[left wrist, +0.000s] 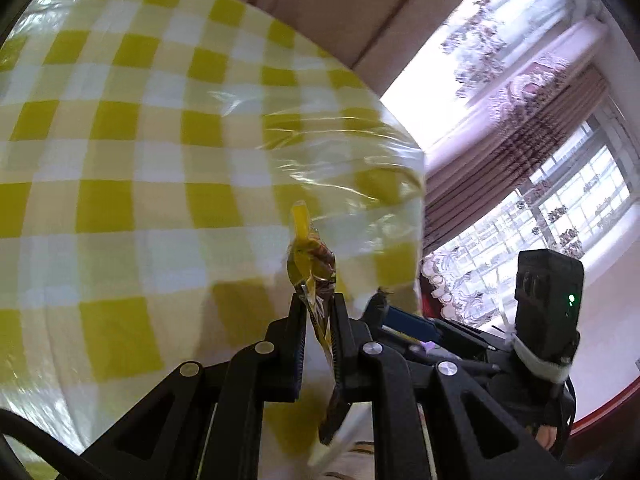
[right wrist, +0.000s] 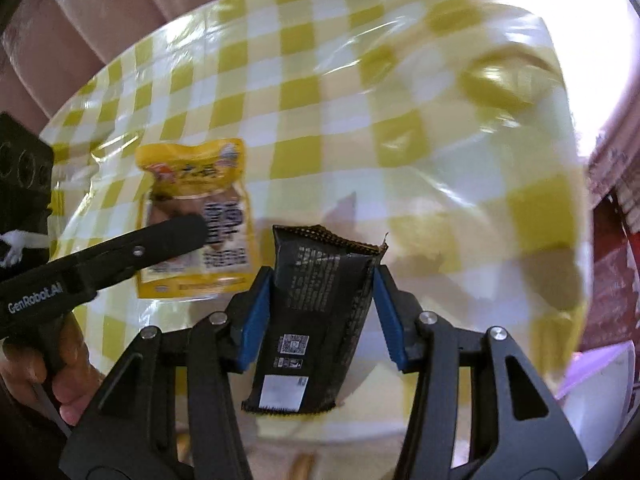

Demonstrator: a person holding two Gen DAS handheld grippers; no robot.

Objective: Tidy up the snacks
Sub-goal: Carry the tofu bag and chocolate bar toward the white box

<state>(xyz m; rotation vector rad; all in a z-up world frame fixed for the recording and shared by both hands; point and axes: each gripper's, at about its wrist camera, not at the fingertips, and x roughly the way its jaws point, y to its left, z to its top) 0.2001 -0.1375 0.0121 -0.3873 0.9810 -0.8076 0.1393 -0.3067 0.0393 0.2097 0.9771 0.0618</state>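
Two grippers each carry a snack above the yellow-checked tablecloth (left wrist: 120,152). From the left wrist, the left gripper (left wrist: 318,300) has its jaws pinched tight on a thin candy in a clear yellow wrapper (left wrist: 310,264). From the right wrist, the right gripper (right wrist: 322,280) clamps a black snack packet (right wrist: 316,300) between blue pads (right wrist: 256,316); a yellow snack pouch (right wrist: 192,184) lies flat on the cloth beyond, partly behind the left gripper's black finger.

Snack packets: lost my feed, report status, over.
Left gripper shut on a small yellow-brown wrapped snack. Right gripper shut on a black packet. Yellow pouch lying on checked tablecloth, nothing blocking.
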